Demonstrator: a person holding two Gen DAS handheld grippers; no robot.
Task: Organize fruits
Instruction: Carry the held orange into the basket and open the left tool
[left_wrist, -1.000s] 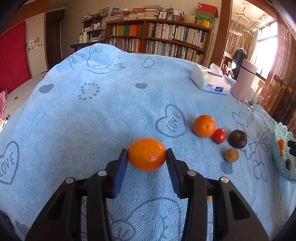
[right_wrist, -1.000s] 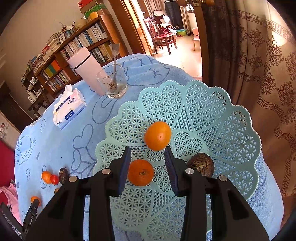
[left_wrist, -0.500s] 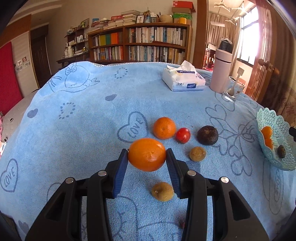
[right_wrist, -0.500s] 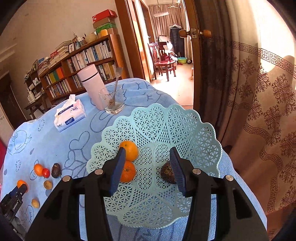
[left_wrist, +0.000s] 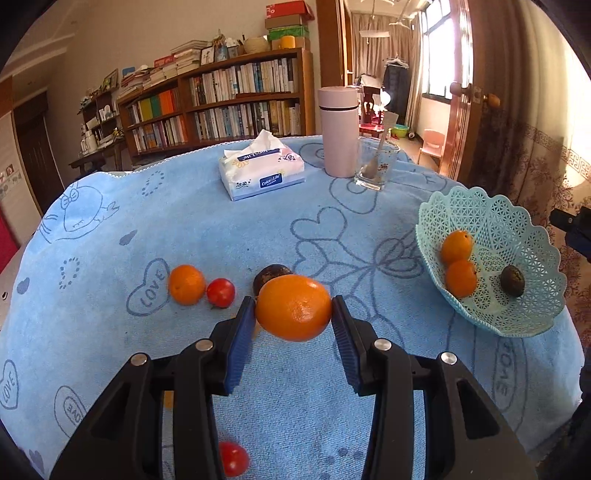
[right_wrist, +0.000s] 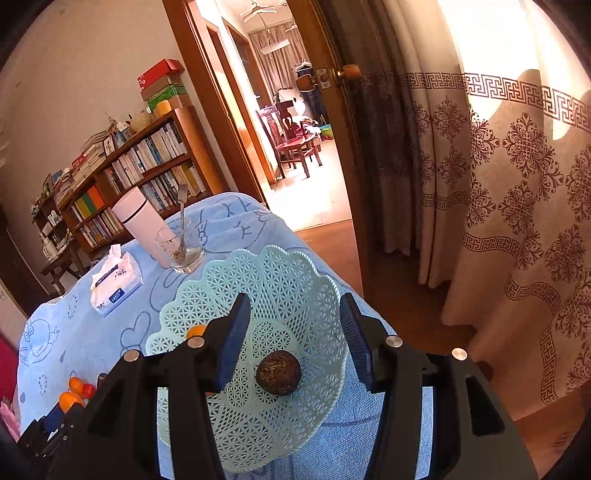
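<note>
Carrying an orange (left_wrist: 293, 307) clamped between its blue ribbed pads, the left gripper (left_wrist: 294, 314) hangs above the blue towel cloth (left_wrist: 207, 236), with the basket (left_wrist: 517, 221) off to its right. The right gripper (right_wrist: 293, 332) stands over that basket with nothing between its pads; its jaws have just been opening and are now apart.

Progress, judged from how things lie: partly done. In the basket sit two oranges (left_wrist: 457, 266) and one dark round fruit (left_wrist: 512, 280). Left on the cloth are a smaller orange (left_wrist: 186, 284), a red tomato (left_wrist: 220, 292) touching it, a dark fruit (left_wrist: 271, 275) half hidden behind the held orange, and a second tomato (left_wrist: 232, 458) near the lower edge. Other fruit may lie out of view.

Materials: the basket is pale turquoise plastic, pierced in a lattice, with a scalloped rim. The cloth is soft terry printed with hearts and line drawings. The oranges are glossy and faintly dimpled; the dark fruit in the basket looks rough and matt (right_wrist: 279, 372). A tissue pack (left_wrist: 260, 171), a pink flask (left_wrist: 339, 133) and a glass (left_wrist: 375, 166) holding a spoon stand behind.
</note>
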